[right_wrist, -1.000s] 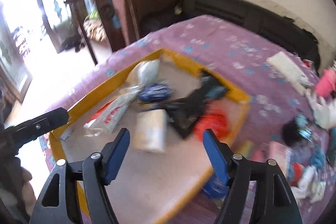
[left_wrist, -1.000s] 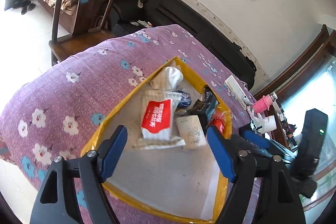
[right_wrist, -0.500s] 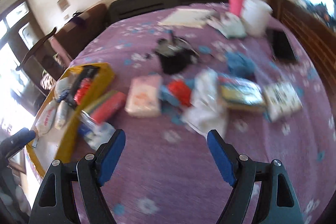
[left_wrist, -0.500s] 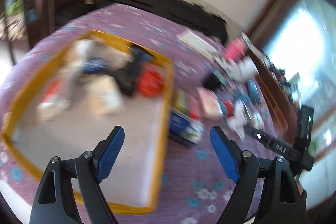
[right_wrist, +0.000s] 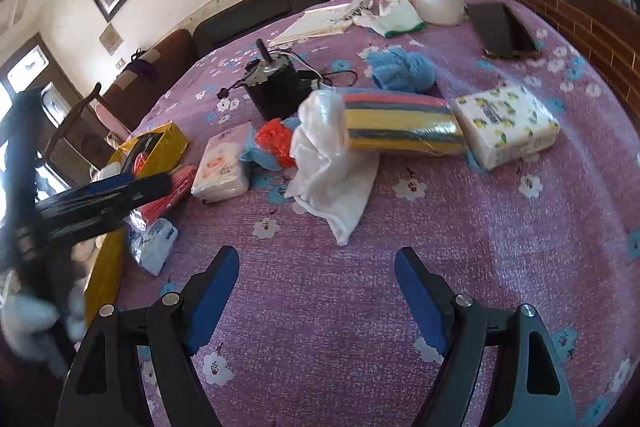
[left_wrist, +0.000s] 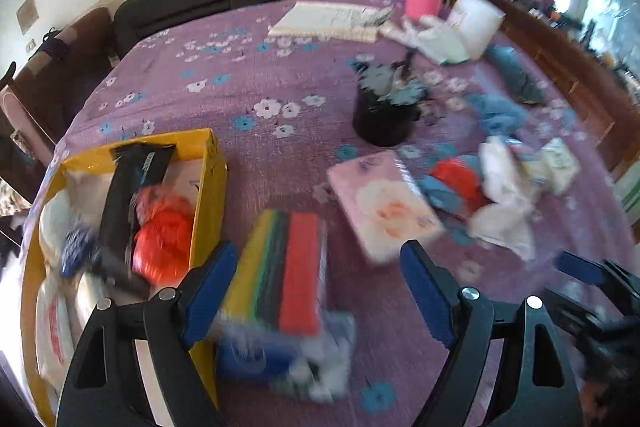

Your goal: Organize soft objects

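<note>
A striped sponge pack (left_wrist: 280, 263), wrapped in clear film, lies beside the yellow box (left_wrist: 208, 187) on the purple flowered desk (right_wrist: 440, 247); both hand-held grippers (left_wrist: 316, 291) (right_wrist: 316, 291) gape wide, empty

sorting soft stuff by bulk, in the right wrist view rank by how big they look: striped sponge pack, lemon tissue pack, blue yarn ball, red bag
1. striped sponge pack
2. lemon tissue pack, a close second
3. blue yarn ball, lying farther away, so unsure
4. red bag, partly hidden
</note>
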`<move>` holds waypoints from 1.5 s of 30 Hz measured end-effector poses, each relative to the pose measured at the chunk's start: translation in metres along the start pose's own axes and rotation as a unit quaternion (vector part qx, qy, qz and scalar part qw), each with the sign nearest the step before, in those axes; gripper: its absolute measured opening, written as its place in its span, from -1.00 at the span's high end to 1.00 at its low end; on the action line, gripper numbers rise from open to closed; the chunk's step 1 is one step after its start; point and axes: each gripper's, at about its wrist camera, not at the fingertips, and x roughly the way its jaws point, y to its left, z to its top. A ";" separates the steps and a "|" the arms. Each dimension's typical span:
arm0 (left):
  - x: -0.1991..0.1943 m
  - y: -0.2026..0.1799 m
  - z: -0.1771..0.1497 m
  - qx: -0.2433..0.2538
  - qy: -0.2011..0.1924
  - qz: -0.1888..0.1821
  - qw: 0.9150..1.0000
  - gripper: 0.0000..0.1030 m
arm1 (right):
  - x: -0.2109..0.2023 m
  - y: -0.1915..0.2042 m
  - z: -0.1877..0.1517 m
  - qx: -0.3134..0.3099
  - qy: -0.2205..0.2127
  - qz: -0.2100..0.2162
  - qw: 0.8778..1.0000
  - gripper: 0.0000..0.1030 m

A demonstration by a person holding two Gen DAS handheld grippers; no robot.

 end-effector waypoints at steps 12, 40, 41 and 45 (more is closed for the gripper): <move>0.009 0.002 -0.012 -0.067 0.117 -0.244 0.960 -0.25 | 0.000 -0.006 -0.001 0.013 -0.001 0.019 1.000 -0.63; -0.010 0.011 -0.035 -0.044 0.080 -0.200 0.975 -0.64 | 0.003 -0.010 -0.002 0.022 0.015 0.036 0.999 -0.78; -0.013 0.015 -0.037 -0.053 0.077 -0.204 0.974 -0.66 | 0.003 -0.010 -0.002 0.022 0.014 0.037 0.999 -0.78; -0.011 0.039 -0.037 -0.076 0.055 -0.148 0.984 -0.66 | 0.003 -0.010 -0.001 0.021 0.015 0.036 0.999 -0.79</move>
